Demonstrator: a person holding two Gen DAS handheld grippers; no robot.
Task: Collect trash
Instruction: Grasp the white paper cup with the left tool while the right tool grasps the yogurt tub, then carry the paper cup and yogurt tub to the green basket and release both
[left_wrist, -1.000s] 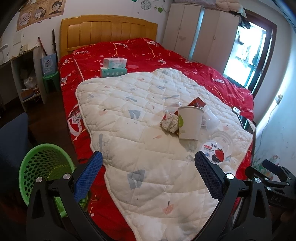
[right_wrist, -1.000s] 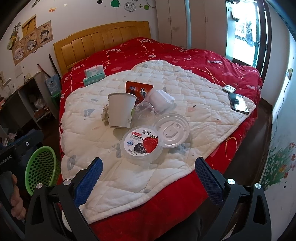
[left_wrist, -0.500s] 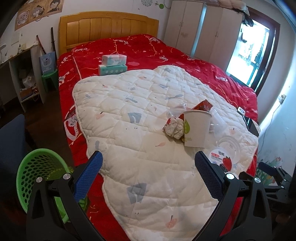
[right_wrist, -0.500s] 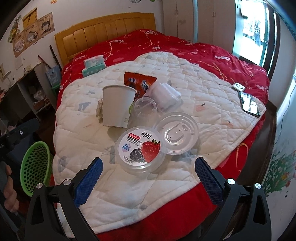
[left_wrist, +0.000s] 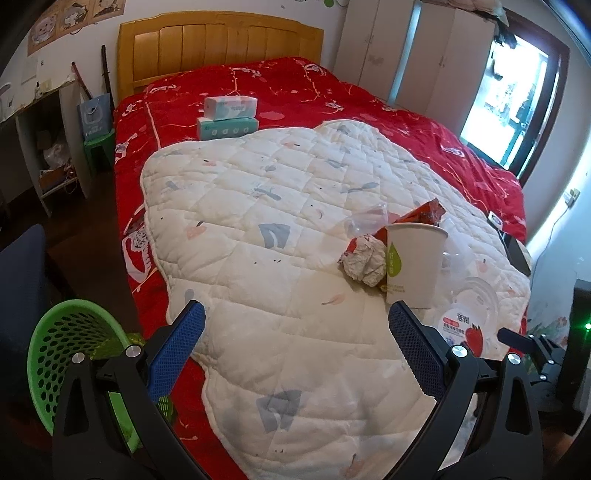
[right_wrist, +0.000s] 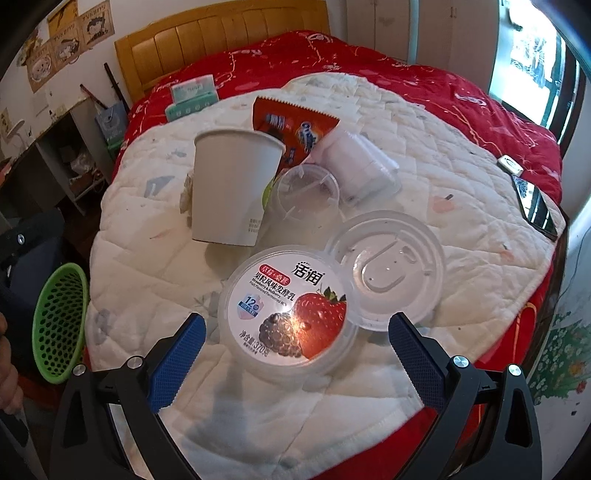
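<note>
Clear yogurt tub (right_wrist: 291, 314) sits between your right gripper's (right_wrist: 295, 345) spread jaws.
Paper cup (right_wrist: 232, 186) stands just behind the tub; your left gripper (left_wrist: 295, 341) is released, empty.

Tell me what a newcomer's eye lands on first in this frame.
A cluster of trash on the white quilt: a strawberry yogurt tub nearest the open right tool, its clear lid beside it, a white paper cup standing behind. A green basket waits on the floor beside the bed.
</note>
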